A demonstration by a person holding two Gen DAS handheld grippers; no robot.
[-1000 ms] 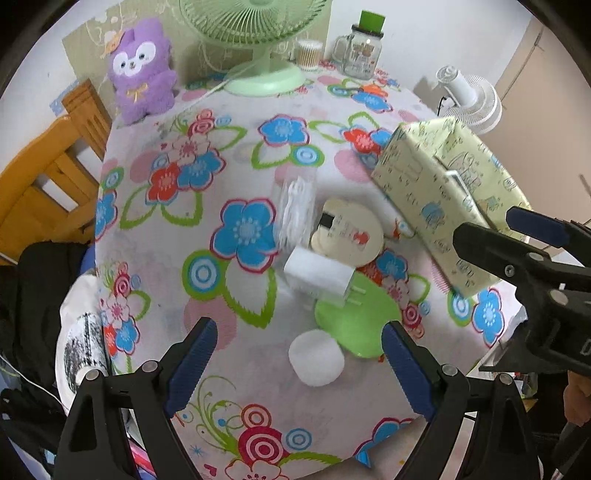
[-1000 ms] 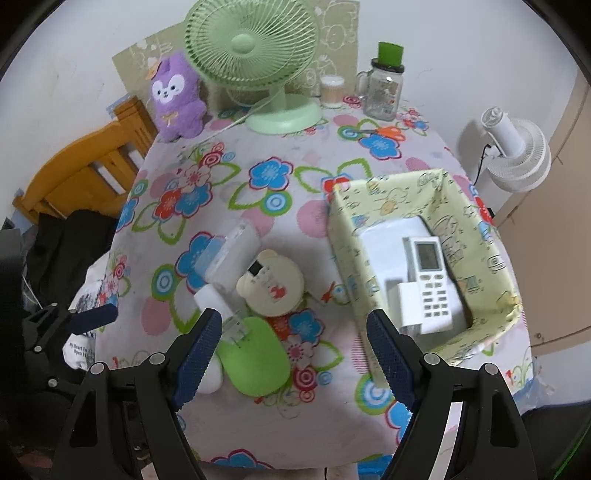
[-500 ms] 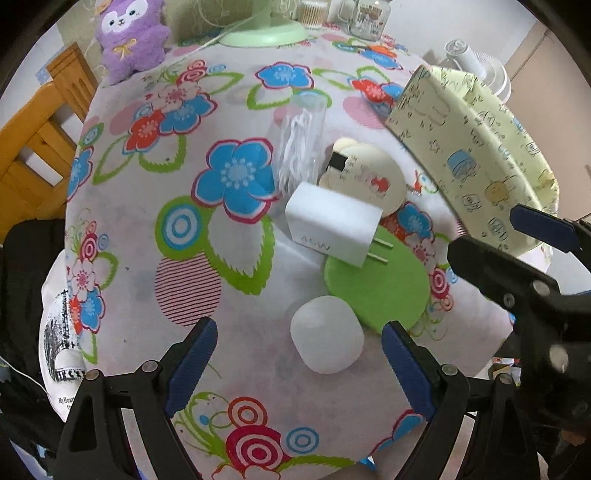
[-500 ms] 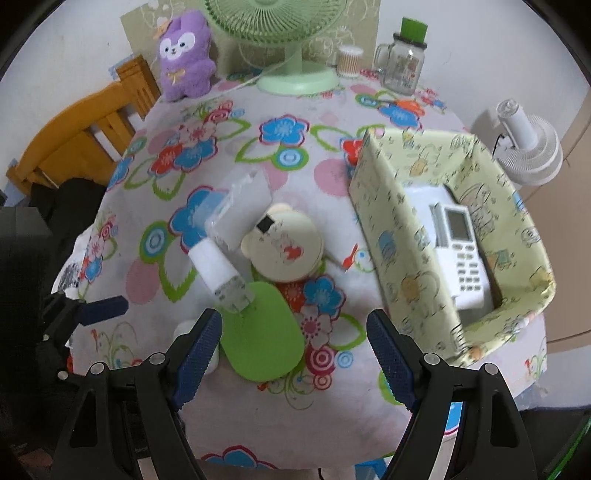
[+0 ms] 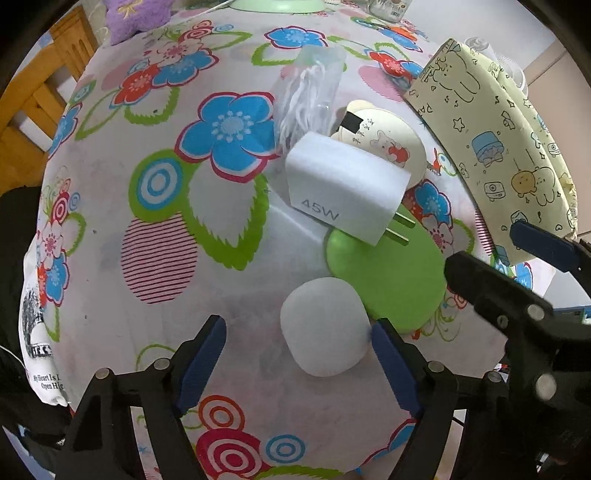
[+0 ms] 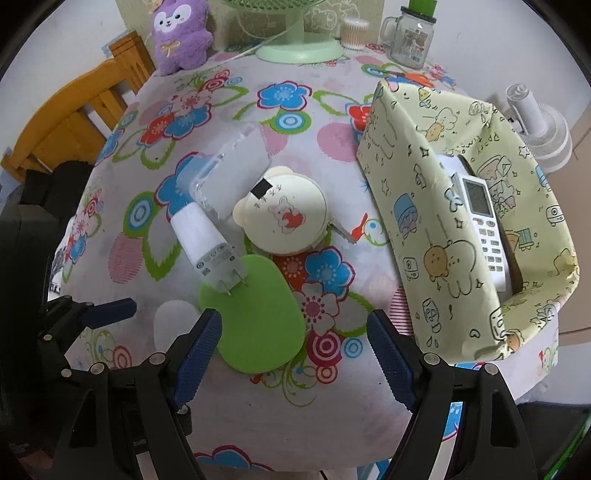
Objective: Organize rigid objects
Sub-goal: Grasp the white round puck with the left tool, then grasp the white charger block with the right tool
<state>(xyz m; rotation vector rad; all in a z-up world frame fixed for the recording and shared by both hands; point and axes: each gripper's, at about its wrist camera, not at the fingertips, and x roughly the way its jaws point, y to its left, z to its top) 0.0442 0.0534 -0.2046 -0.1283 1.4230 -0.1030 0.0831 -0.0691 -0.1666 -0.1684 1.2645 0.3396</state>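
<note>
Both tools point steeply down at the flowered worktop. On the left tool the jaws have just been closing, yet the pads do not press on anything: a white rounded case lies between them, nearer the right-hand pad and apart from the other. The right tool stands with jaws spread wide over the near end of a flat green oval case, touching nothing that can be seen.

Just beyond, a white 45W charger rests with its two prongs over the edge of the green case. Behind the charger lies a cream round bear-shaped case with a rabbit picture on its lid, and beside that a clear plastic box holding white strands.

To the right of this cluster stands a pale yellow cartoon-print storage box; inside it a white remote control lies face up.

At the far edge sit a purple plush toy, the base of a green fan and a glass mug-jar.
</note>
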